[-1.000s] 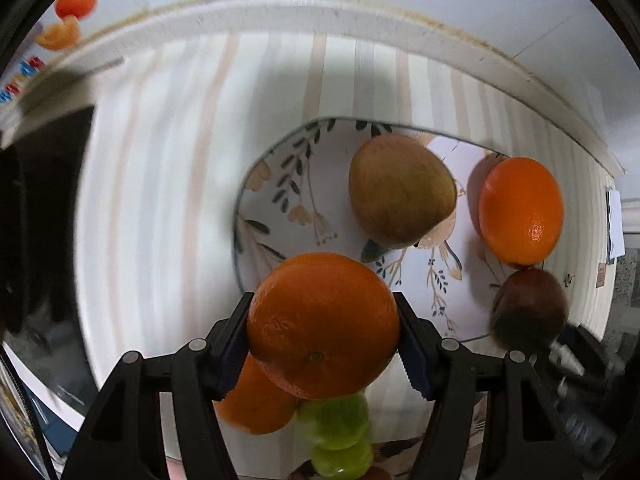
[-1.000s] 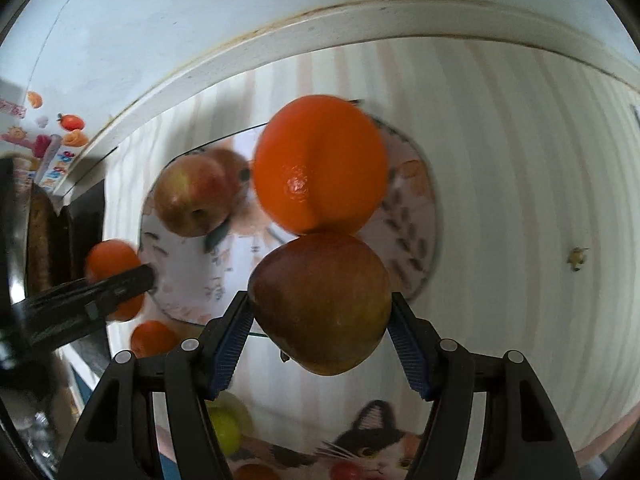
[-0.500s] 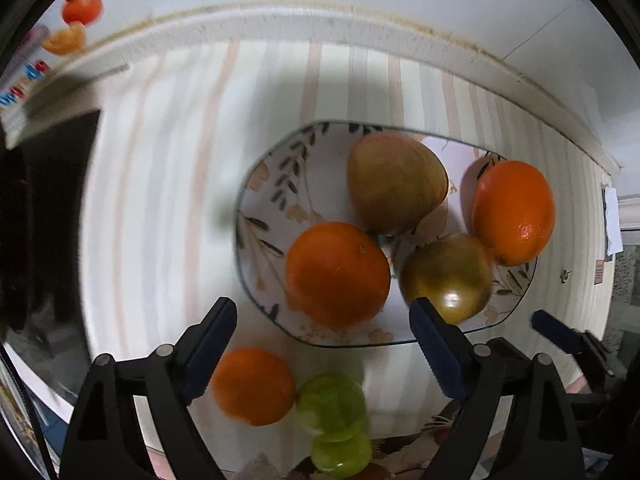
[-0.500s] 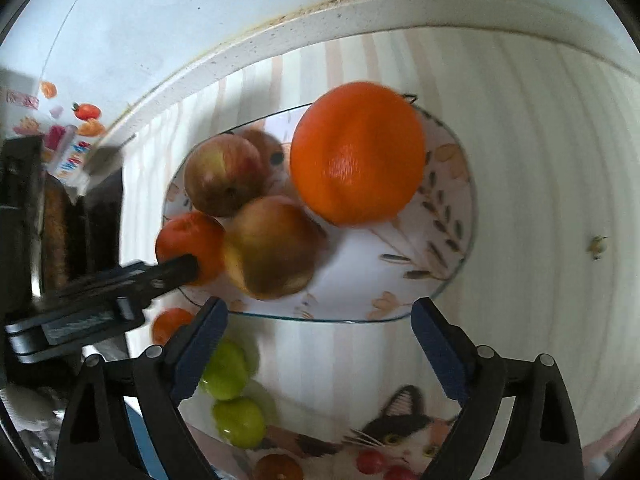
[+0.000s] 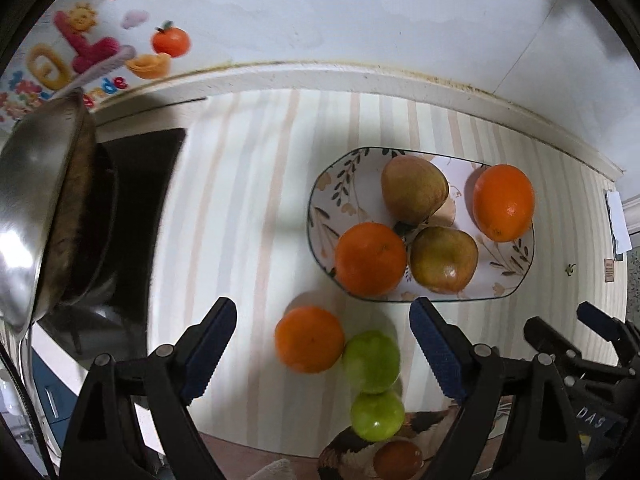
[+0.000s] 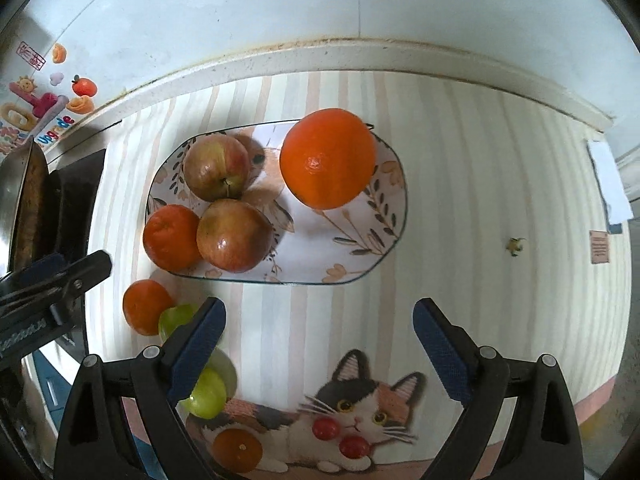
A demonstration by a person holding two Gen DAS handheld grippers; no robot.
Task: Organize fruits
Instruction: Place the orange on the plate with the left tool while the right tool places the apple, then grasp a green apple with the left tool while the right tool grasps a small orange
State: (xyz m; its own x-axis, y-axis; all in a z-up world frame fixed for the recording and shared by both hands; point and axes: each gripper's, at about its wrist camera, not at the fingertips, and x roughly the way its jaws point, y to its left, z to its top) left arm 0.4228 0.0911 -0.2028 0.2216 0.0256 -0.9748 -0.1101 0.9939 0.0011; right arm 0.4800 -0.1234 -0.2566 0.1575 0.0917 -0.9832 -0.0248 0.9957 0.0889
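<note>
Four fruits, two oranges and two red-green apples, sit gathered on the oval leaf-patterned plate [image 6: 384, 240], which looks like the collecting spot. One loose orange [image 5: 309, 339] and two green round fruits [image 5: 372, 361] lie on the striped mat just beside its near rim, probably next in line. Both the left gripper [image 5: 322, 354] and right gripper [image 6: 318, 348] hang wide open and empty above the mat.
</note>
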